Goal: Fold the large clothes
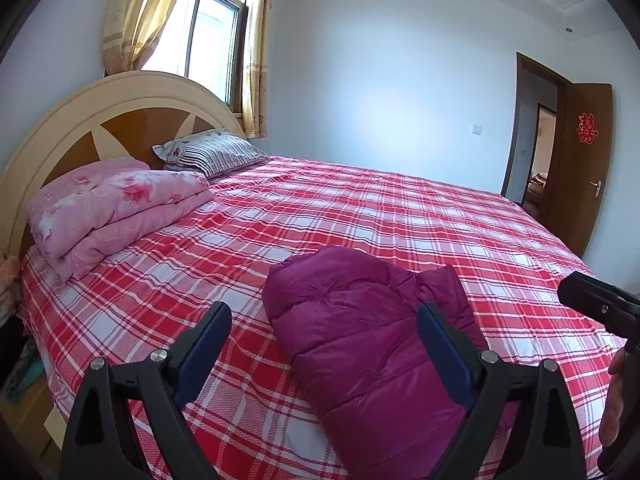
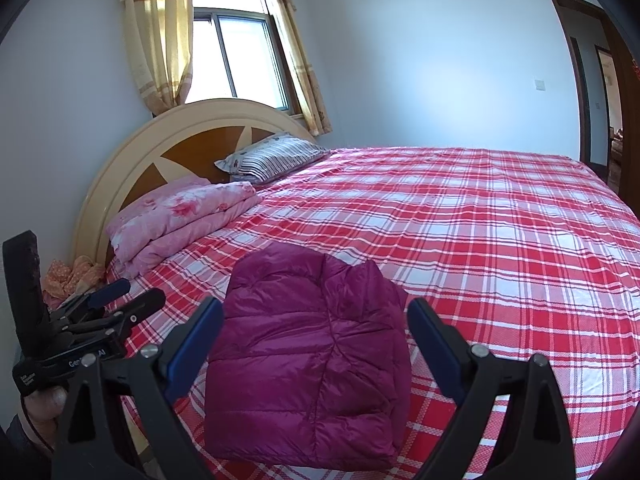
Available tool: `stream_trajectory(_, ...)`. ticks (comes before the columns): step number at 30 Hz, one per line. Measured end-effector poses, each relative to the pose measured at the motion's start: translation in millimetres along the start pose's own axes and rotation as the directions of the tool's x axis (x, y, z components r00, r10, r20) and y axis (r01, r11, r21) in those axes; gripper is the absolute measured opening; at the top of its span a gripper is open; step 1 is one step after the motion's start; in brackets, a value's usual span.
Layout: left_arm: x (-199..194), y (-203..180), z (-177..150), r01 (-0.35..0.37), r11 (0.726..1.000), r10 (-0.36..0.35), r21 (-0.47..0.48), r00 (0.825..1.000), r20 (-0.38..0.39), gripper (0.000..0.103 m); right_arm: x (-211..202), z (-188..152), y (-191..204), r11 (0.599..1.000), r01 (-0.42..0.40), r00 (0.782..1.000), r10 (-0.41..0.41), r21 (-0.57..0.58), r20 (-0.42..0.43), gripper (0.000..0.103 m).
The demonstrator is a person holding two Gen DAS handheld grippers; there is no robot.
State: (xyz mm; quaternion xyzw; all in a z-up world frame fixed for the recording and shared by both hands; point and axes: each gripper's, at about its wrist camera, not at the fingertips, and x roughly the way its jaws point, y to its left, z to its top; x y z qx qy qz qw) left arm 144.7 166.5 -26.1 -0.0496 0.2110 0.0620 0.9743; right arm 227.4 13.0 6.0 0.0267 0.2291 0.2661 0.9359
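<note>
Lying folded into a compact, puffy rectangle near the bed's near edge, the magenta quilted down jacket point(image 2: 308, 364) shows a sheen and stitched channels, its seams puckering the shiny shell. It rests on a red-and-white plaid bedsheet point(image 2: 500, 240) of coarse woven cotton. The left gripper point(image 1: 324, 332) and the right gripper point(image 2: 316, 320) each hang above it with fingers spread wide, gripping nothing; their black plastic arms carry blue pads.

At the headboard end sit a folded pink floral quilt point(image 1: 116, 212) and a striped pillow point(image 1: 212, 152), against an arched cream headboard point(image 1: 80, 120) with brown wedge inlays.

The left wrist view shows the brown door point(image 1: 580, 168) open, bearing a red paper ornament point(image 1: 587, 128), and the jacket's long side, its lower end hidden behind the right finger. The right wrist view instead shows the jacket's full folded width, the left tool seen sideways at the left edge, and orange spotted fabric point(image 2: 72, 276) beside the bed corner. A hand point(image 1: 616, 408) is cut off at the frame's edge.
</note>
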Motion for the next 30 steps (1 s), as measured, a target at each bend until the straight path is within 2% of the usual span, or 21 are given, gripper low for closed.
stream_trajectory(19, 5, 1, -2, -0.021, 1.0, 0.021, 0.013, 1.0, -0.016, 0.094, 3, -6, -2, 1.0, -0.001, 1.0, 0.001, 0.01, -0.014, 0.096)
stream_trajectory(24, 13, 3, -7, -0.024, 1.0, 0.024, 0.005, 0.998, -0.051, 0.095, 5, -8, -2, 1.0, -0.006, 1.0, 0.006, 0.009, -0.027, 0.096)
stream_trajectory(30, 19, 2, -15, -0.021, 0.999, 0.022, 0.027, 0.999, -0.044, 0.096, 9, -12, -1, 1.0, -0.009, 0.999, 0.01, 0.001, -0.045, 0.096)
